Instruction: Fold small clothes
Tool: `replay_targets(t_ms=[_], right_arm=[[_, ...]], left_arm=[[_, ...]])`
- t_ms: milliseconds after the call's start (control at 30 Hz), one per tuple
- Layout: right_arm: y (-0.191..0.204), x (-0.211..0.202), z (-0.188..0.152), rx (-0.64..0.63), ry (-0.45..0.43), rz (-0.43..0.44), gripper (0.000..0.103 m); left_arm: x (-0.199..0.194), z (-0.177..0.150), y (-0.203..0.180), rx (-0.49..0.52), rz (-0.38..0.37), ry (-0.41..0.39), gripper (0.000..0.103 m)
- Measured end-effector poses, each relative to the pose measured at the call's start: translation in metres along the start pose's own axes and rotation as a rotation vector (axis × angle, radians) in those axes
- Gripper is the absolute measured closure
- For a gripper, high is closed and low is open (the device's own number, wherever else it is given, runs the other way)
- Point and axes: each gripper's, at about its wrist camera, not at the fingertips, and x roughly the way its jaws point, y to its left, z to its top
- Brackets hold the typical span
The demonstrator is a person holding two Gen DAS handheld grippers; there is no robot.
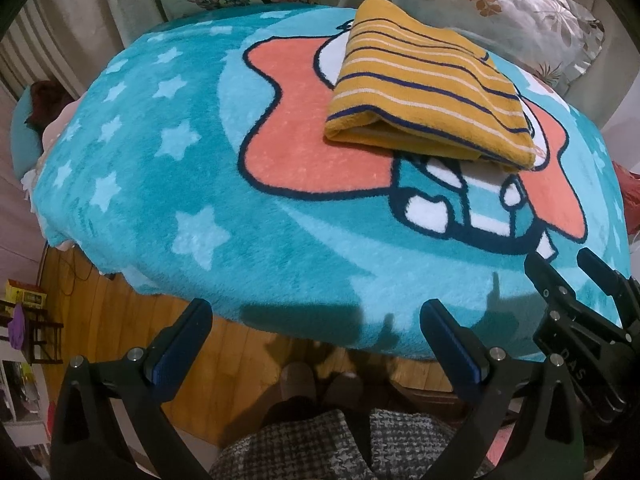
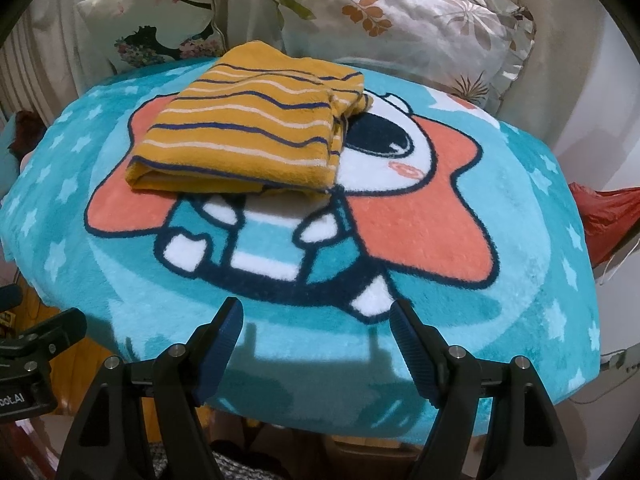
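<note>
A mustard-yellow garment with navy and white stripes [image 1: 428, 88] lies folded into a compact rectangle on the far part of the teal cartoon blanket [image 1: 160, 184]. It also shows in the right wrist view [image 2: 248, 144], on the same blanket [image 2: 500, 300]. My left gripper [image 1: 316, 320] is open and empty, hovering over the blanket's near edge, well short of the garment. My right gripper [image 2: 318, 320] is open and empty, also over the near edge. The right gripper shows at the right of the left wrist view [image 1: 564, 264].
Two patterned pillows [image 2: 400, 28] lean against the backrest behind the blanket. A red bag [image 2: 608, 216] sits off the right edge. Wooden floor [image 1: 120, 320] and the person's legs [image 1: 320, 440] lie below the near edge. Shelves [image 1: 24, 320] stand far left.
</note>
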Motion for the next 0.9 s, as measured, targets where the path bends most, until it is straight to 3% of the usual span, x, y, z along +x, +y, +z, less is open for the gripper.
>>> replay_targets(t_ms=[533,900], right_arm=[[-0.018,-0.011,-0.002,0.047,-0.047,-0.001,0.022],[-0.031,-0.015,-0.003,0.065,-0.071,-0.011,0.022]], left_arm=[[-0.051,0.003,-0.022,0.055,0.035,-0.199,0.000],[-0.045,0.005,-0.034,0.067,0.012,-0.181,0.000]])
